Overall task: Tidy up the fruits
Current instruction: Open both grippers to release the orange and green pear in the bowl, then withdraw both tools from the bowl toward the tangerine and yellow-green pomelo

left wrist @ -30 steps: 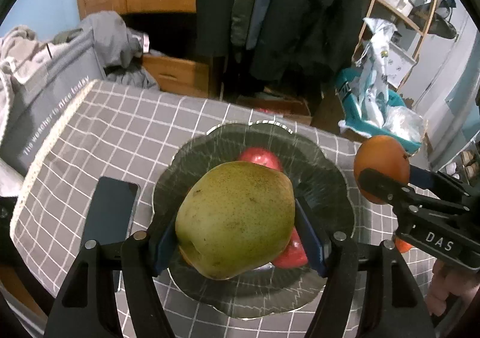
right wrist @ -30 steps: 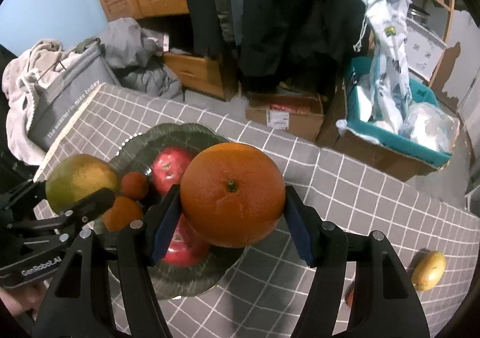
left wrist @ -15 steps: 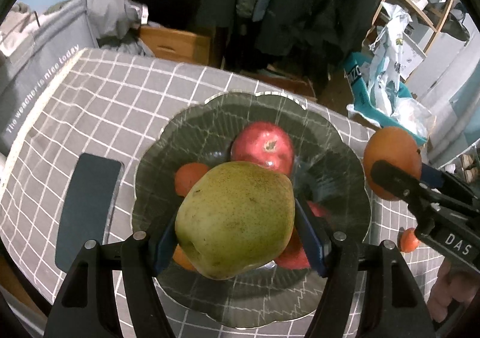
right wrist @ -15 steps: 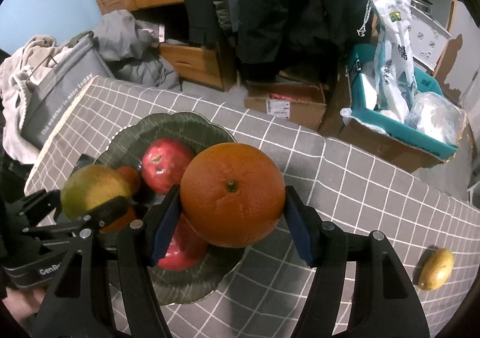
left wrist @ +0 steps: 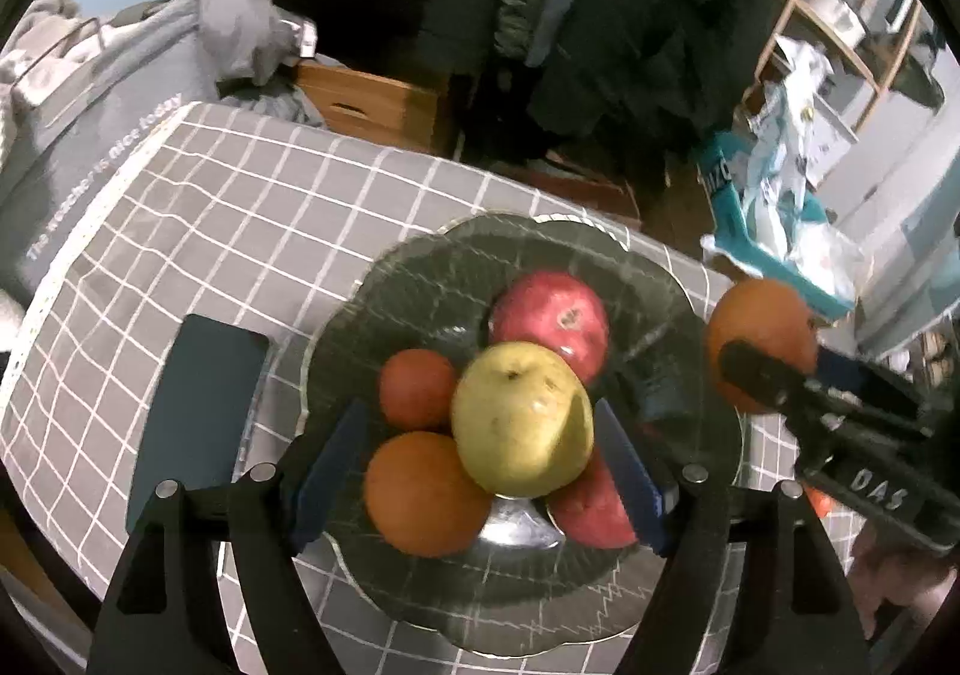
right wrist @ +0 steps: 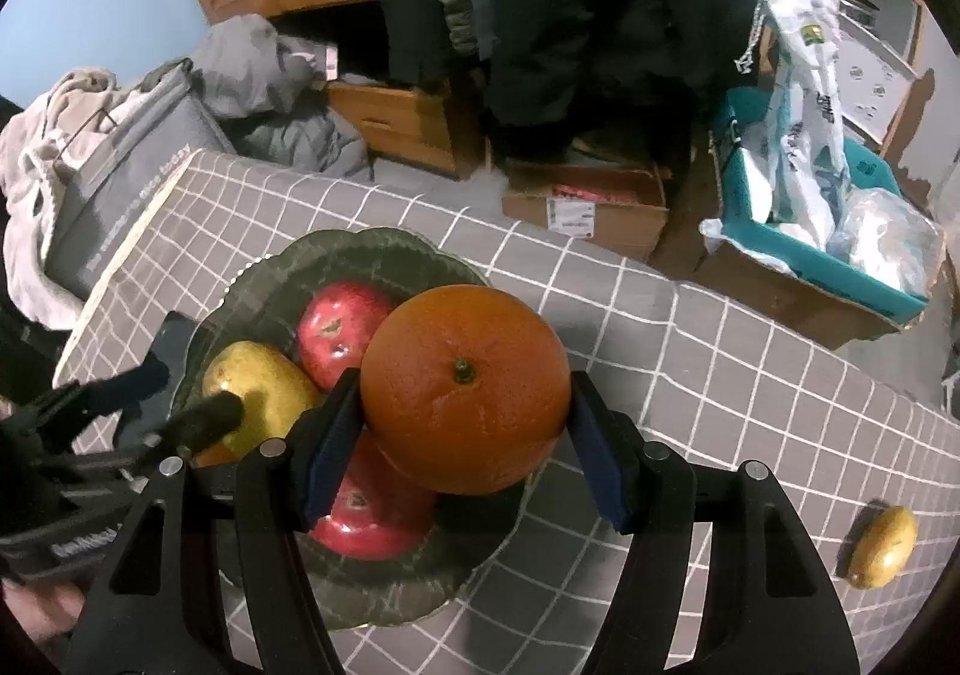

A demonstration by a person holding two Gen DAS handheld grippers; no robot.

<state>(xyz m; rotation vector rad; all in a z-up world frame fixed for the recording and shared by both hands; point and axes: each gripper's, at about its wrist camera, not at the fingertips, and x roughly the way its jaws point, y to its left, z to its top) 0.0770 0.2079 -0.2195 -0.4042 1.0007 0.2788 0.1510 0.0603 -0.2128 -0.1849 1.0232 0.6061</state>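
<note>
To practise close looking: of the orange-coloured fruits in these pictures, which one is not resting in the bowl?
The big orange, clamped in the right gripper above the bowl; the others sit inside.

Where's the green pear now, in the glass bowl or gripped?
In the bowl: the pear rests on the other fruit, gaps showing beside both opening left hand-held gripper fingers.

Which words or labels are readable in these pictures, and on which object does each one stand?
"DAS": right gripper body.
"The weather is nice today": grey bag; partly blurred.
White letters on the left gripper body: too blurred.
Label on the cardboard box: too small.
Print on the teal box: unreadable.
</note>
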